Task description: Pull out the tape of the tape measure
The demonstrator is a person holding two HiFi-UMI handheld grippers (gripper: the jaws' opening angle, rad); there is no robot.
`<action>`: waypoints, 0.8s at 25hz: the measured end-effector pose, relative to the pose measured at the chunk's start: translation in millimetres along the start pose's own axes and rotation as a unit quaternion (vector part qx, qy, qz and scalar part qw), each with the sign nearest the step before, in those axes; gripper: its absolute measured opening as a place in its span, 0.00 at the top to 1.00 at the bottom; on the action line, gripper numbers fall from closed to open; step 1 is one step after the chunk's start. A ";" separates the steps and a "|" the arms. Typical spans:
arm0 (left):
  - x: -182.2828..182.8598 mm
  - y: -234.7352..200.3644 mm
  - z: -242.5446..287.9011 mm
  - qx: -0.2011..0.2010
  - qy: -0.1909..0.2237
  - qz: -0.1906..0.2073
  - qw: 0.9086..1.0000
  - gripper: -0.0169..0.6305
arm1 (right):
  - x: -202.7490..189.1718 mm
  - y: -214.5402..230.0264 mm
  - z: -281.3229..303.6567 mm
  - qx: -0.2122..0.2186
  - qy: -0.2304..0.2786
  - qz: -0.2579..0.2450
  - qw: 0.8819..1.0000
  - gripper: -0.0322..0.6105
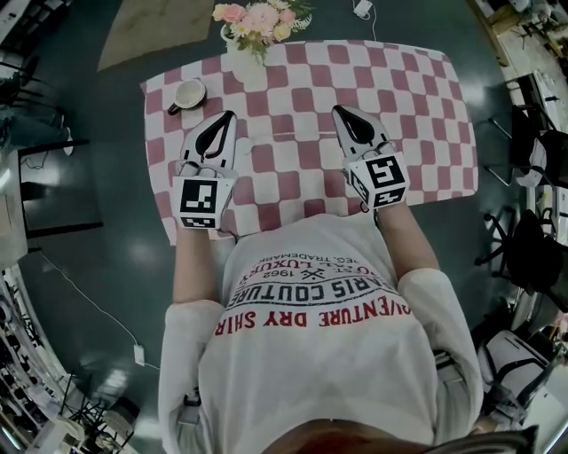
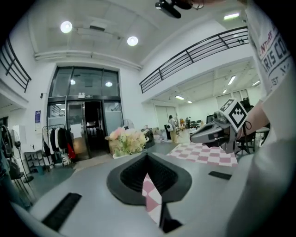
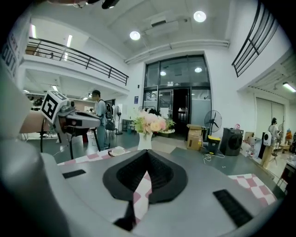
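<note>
Clearly, "COUTURE" and "1962" on shirt [image 1: 319,372]

In the head view, the near edge of the checkered tablecloth [image 1: 426,106] is hidden behind the person's shirt [image 1: 319,355]. The hands are covered by the bodies of the left gripper [image 1: 227,115] and right gripper [image 1: 339,111]. The flowers [image 1: 259,19] are cut off by the top edge, and what the mug [image 1: 187,94] holds cannot be told. In each gripper view, that gripper's own grey body fills the lower half and hides the tablecloth, leaving only 1 checkered sliver in the slot. 1 distant figure [image 2: 171,124] at the centre of the left gripper view is too small to make out.
</note>
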State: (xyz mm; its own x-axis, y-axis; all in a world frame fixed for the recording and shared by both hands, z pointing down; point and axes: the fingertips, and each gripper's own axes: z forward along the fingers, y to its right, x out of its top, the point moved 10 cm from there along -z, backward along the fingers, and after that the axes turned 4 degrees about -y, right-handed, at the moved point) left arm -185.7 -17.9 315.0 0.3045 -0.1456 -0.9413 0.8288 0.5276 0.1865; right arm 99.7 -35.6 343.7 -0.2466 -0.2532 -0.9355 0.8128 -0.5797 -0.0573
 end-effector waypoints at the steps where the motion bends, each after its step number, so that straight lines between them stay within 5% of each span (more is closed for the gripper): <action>1: 3.7 -1.9 -3.8 0.001 0.012 0.001 1.000 0.95 | 3.4 -1.7 -1.9 0.006 0.011 -0.001 1.000 0.91; 6: 8.9 -7.1 -16.0 0.010 0.037 -0.012 0.999 0.95 | 10.1 -5.6 -6.0 0.018 0.037 -0.003 0.999 0.91; 20: 8.5 -2.5 -23.2 -0.001 0.029 -0.033 0.999 0.95 | 11.5 -10.8 -6.1 0.020 0.026 -0.017 0.999 0.91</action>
State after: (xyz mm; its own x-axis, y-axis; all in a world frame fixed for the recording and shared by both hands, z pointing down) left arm -196.1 -1.0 300.0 0.2217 -0.1319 -0.9662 0.8456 0.5195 0.1231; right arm 91.4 -27.5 331.4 -0.2442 -0.1924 -0.9505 0.7825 -0.6180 -0.0759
